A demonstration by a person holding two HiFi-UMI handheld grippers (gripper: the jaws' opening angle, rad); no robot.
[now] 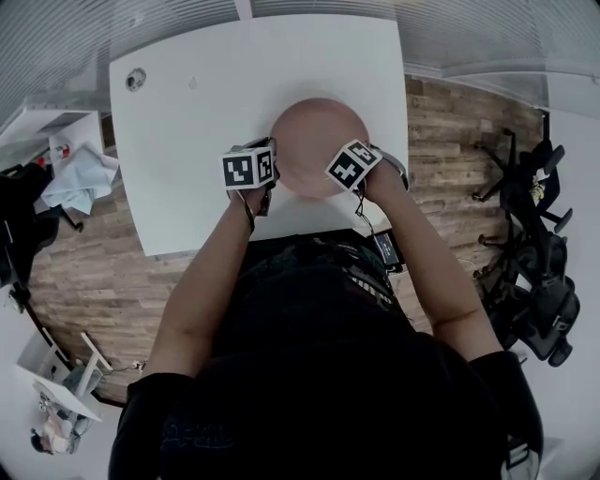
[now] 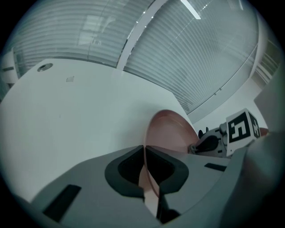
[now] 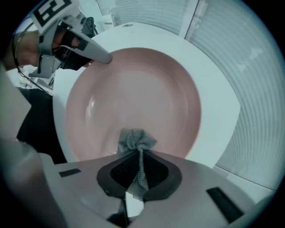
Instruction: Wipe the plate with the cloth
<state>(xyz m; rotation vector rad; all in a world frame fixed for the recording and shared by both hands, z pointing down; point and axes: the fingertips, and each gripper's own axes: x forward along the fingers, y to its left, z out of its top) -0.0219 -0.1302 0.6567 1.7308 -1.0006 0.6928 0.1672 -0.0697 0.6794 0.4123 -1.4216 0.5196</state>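
We look steeply down on the pink plate [image 1: 319, 141] from overhead — both gripper views share it, far closer: left edge-on, right from above.

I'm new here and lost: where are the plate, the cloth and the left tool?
plate [image 3: 133, 93]: right gripper view, centre of its pink inside.
cloth [image 3: 136, 140]: right gripper view, bunched tuft ahead of the jaws.
left tool [image 2: 144, 151]: left gripper view, between its tips, on the plate's rim.

Prob. an office: white table [image 1: 187, 141] w/ a cable hole [image 1: 136, 79] in its far-left corner; right of the table, black swivel chairs [image 1: 539, 272] on wood-plank floor [image 1: 450, 141]; beyond the table, slatted blinds [image 1: 112, 28].
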